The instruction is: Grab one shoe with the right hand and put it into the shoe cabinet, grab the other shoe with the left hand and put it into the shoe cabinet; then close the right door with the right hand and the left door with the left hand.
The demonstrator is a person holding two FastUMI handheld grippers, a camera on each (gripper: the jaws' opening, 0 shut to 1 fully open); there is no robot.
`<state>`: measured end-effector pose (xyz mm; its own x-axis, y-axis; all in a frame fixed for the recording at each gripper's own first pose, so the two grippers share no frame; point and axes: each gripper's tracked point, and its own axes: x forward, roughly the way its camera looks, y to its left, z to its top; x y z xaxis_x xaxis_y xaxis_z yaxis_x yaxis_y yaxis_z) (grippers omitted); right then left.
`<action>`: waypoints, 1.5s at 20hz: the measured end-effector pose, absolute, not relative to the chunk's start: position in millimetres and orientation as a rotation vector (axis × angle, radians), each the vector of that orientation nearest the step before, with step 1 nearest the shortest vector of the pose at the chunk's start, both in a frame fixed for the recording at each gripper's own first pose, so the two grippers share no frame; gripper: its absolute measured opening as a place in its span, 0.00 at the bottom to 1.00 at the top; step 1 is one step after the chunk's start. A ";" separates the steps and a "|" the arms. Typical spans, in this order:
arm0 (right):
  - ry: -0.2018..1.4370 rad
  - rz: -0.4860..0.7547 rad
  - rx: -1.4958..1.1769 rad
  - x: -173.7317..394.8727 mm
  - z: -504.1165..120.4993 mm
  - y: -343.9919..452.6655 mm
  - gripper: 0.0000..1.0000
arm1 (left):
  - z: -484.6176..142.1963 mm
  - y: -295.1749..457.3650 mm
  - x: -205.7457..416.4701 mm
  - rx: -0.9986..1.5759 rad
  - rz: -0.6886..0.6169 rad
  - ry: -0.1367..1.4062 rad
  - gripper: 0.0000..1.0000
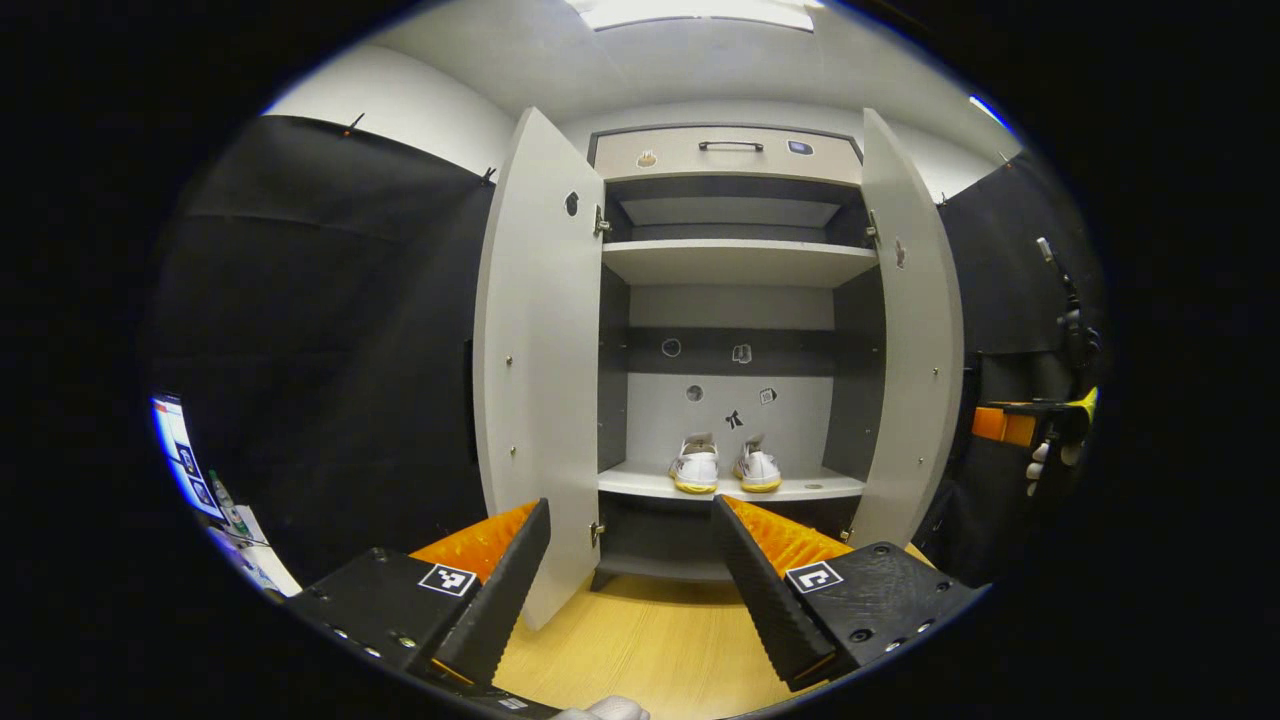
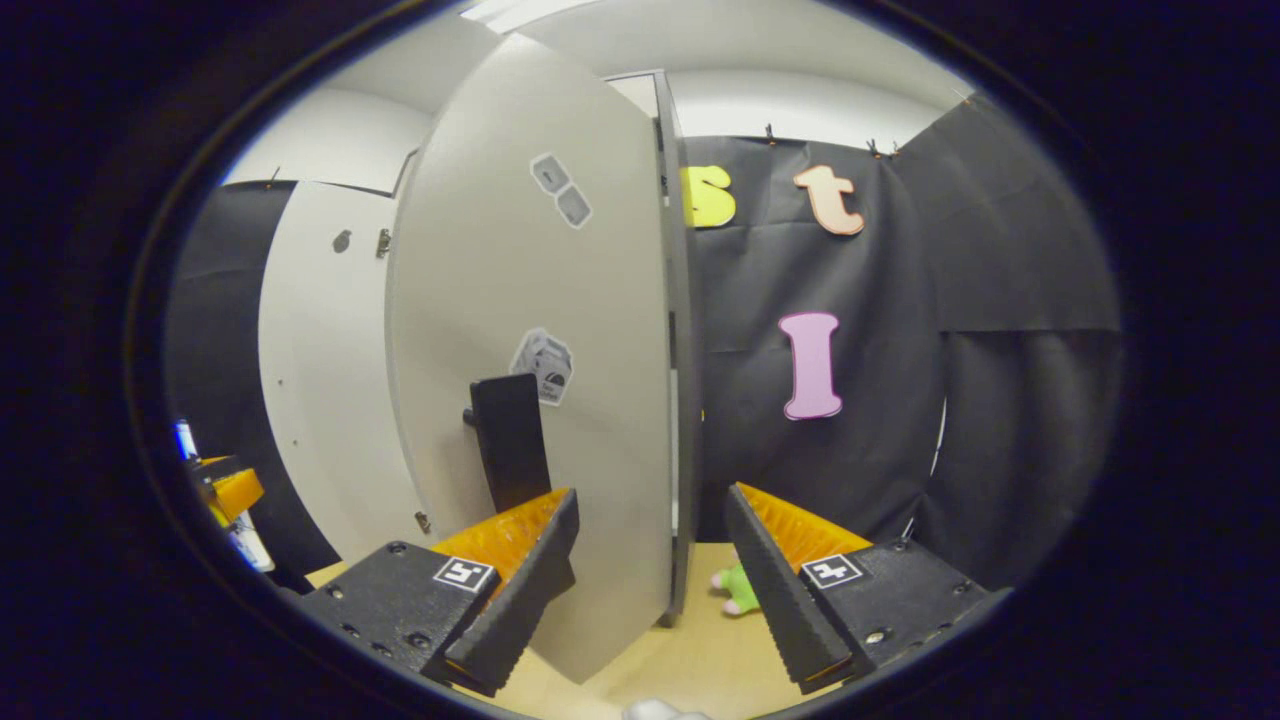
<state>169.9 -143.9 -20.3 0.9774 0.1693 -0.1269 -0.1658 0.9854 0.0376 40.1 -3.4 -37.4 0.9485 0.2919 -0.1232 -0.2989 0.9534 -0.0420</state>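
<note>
Two white shoes with yellow soles [image 1: 696,466] [image 1: 758,467] stand side by side on the cabinet's lower shelf [image 1: 640,483]. Both doors hang open: the left door [image 1: 540,370] and the right door [image 1: 910,340]. My left gripper [image 1: 630,510] faces the cabinet from a short way back, open and holding nothing. In the right gripper view, my right gripper [image 2: 652,498] is open with the right door's [image 2: 560,300] free edge between its fingers, not pressed. That door's black handle [image 2: 510,440] is just above the left finger. The right gripper [image 1: 1000,424] also shows beyond the right door.
Wooden floor [image 1: 650,640] lies in front of the cabinet. A small green toy [image 2: 735,590] sits on the floor by the right door's foot. A screen [image 1: 180,455] stands far left. Upper shelves [image 1: 735,262] and a top drawer [image 1: 730,150] are above the shoes.
</note>
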 end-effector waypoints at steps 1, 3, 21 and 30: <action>0.131 0.175 0.028 172.4 -20.4 -132.5 0.97 | -36.9 0.0 39.4 -0.060 0.296 0.114 0.96; 0.132 0.193 0.030 180.6 -21.3 -108.1 0.97 | -38.4 10.0 39.0 -0.053 0.290 0.118 0.96; 0.102 0.051 0.000 121.0 -20.7 -57.2 0.98 | -42.3 83.7 53.0 -0.077 0.149 0.106 0.95; 0.186 -0.003 0.006 54.7 -74.6 -44.7 0.98 | -44.7 131.4 61.7 -0.028 0.141 0.099 0.95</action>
<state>54.7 -44.7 -74.6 0.9828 -0.0021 -0.1846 0.0033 1.0000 0.0062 61.7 131.4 -44.7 0.9853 0.1385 -0.1004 -0.1413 0.9898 -0.0210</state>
